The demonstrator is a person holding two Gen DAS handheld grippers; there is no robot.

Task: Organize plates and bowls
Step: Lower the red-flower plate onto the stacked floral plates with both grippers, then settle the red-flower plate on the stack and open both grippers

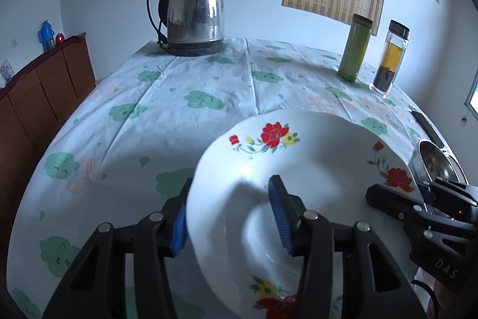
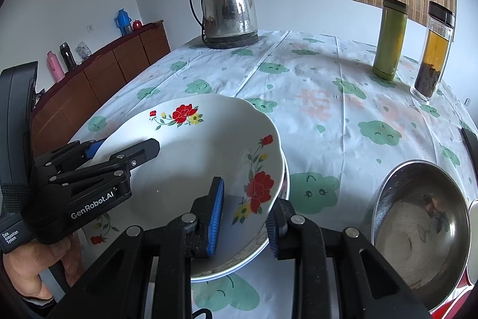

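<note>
Straddling the floral plate (image 2: 191,157) rim, both grippers' jaws open.

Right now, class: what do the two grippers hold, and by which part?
Both straddle the flowered plate at its rim: left gripper on its left edge, right gripper on its right edge.

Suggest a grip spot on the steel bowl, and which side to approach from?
Probably the near rim of the steel bowl: one finger inside, one outside the thin wall. Come from the right gripper side, since the flowered plate sits to its left and the bowl stands upright and open.
</note>
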